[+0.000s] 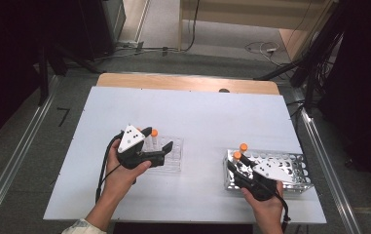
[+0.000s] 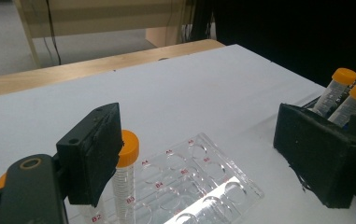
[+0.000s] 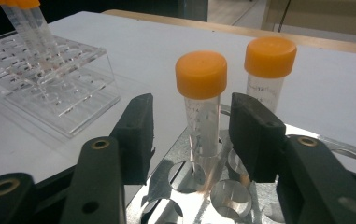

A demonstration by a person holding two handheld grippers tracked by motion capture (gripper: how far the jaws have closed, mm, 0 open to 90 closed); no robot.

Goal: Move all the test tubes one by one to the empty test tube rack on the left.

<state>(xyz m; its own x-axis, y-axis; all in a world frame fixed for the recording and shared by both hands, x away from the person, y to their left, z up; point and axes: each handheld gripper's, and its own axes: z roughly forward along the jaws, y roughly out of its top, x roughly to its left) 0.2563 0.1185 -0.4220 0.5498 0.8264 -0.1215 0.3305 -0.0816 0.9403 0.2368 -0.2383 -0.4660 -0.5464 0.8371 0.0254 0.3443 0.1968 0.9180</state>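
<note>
With our right tongs (image 3: pixel 189 135) we stand over the metal rack (image 1: pixel 297 168) at the right of the white bench (image 1: pixel 197 112); their jaws are open on both sides of an orange-capped tube (image 3: pixel 202 107) that stands upright in a hole of this rack, and they do not press it, while a second capped tube (image 3: pixel 268 70) stands just behind. Our left tongs (image 2: pixel 203 154) are wide open and hold nothing. They hover over the clear plastic rack (image 2: pixel 199 182), where one orange-capped tube (image 2: pixel 125 186) stands upright just beside the left jaw.
</note>
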